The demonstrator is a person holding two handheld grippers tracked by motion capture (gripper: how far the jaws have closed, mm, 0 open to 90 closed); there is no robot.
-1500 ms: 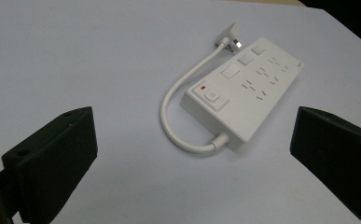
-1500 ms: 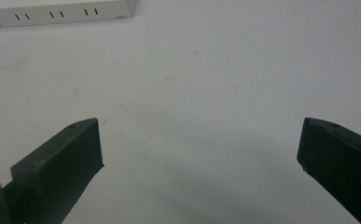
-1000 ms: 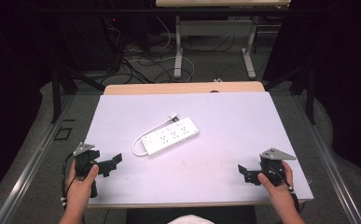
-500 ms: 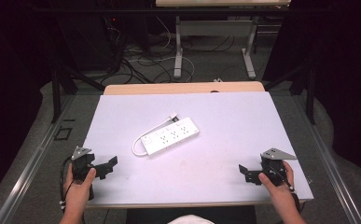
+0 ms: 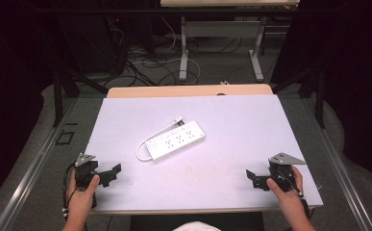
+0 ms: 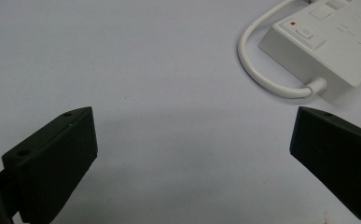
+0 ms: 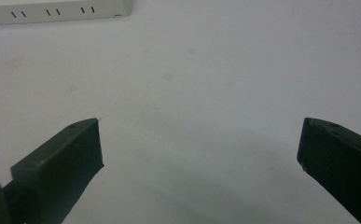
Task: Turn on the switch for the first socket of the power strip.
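A white power strip (image 5: 176,141) lies at an angle in the middle of the white table (image 5: 241,130), its short cord (image 5: 142,149) looping round its left end to a plug (image 5: 178,119). My left gripper (image 5: 114,172) rests open at the near left corner and points toward the strip. In the left gripper view the strip's switch end (image 6: 327,42) and cord (image 6: 257,70) lie ahead to the right of the gripper (image 6: 192,154), whose jaws stand wide apart. My right gripper (image 5: 251,177) is open at the near right, with the strip's side (image 7: 57,10) far ahead of it (image 7: 199,149).
A wooden tabletop edge (image 5: 188,90) shows behind the white surface. Beyond it, cables (image 5: 145,62) lie on the floor by the legs of another desk (image 5: 183,48). A metal rail (image 5: 30,168) runs along the left side.
My left gripper has drifted slightly toward the table's near edge. The right gripper and the power strip have stayed put.
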